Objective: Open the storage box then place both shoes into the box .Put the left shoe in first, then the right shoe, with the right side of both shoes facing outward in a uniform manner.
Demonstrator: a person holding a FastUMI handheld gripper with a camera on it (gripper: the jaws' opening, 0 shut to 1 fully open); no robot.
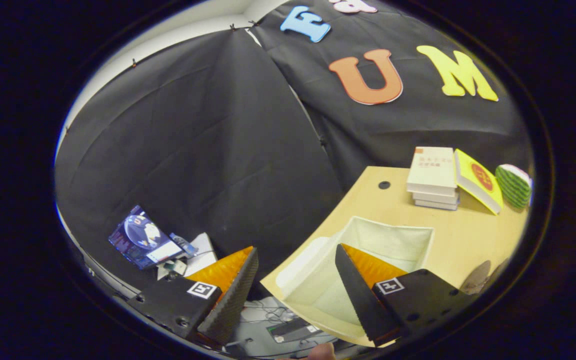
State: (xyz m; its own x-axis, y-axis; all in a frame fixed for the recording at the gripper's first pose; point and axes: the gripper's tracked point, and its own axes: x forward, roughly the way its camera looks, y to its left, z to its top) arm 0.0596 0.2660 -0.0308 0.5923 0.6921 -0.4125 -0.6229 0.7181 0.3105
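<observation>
The storage box (393,240) is an open, cream fabric bin standing on the wooden table (473,235), its inside bare as far as I can see. My gripper (295,270) is open and tilted, with nothing between its fingers. One finger hangs over the box's near side; the other finger hangs past the table's edge, over the booth floor. I see no shoes here.
A stack of white books (433,177), a yellow book (478,180) leaning on it and a green striped thing (514,186) stand at the table's far side. Off the table, a lit screen (143,240), cables and devices (288,327) lie below.
</observation>
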